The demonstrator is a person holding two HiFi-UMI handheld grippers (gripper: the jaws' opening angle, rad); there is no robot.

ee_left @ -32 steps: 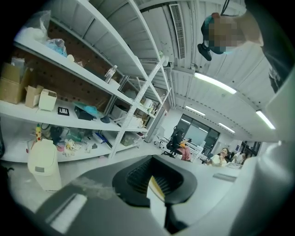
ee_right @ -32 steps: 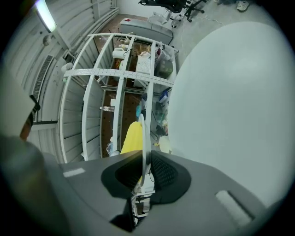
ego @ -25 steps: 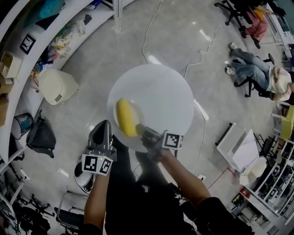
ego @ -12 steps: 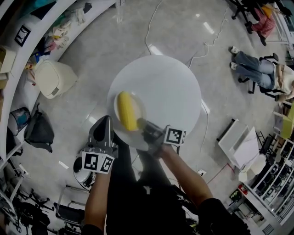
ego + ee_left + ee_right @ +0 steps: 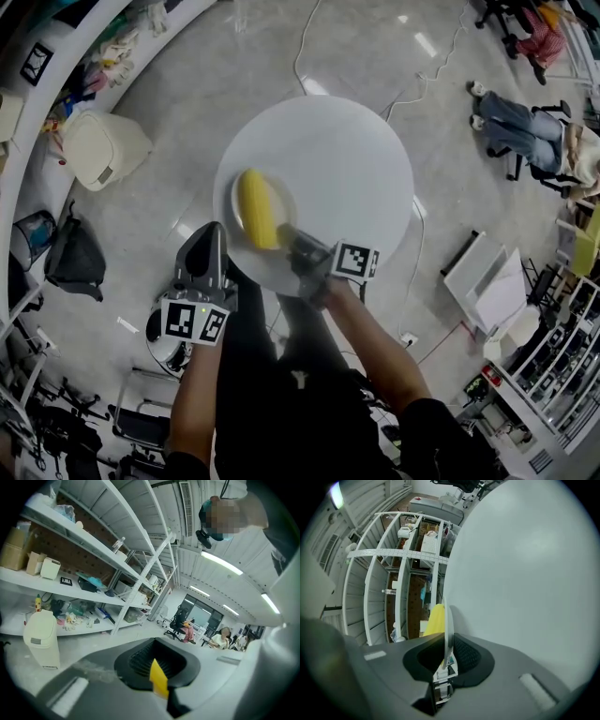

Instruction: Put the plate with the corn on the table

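The right gripper [image 5: 286,240] clamps the rim of a small round white plate [image 5: 282,201] carrying a yellow corn cob [image 5: 255,211] at the 8 o'clock edge of a round white table [image 5: 342,164], the left gripper [image 5: 206,246] hanging at 7 o'clock with jaws pressed together, a cream lidded bin [image 5: 98,150] at 10, a seated person [image 5: 525,131] at 2.

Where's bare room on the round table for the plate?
Centre, far side and right side of the table are bare out to its rim. Crowded only at the near-left edge: plate with corn in the right gripper, left gripper just off the rim.
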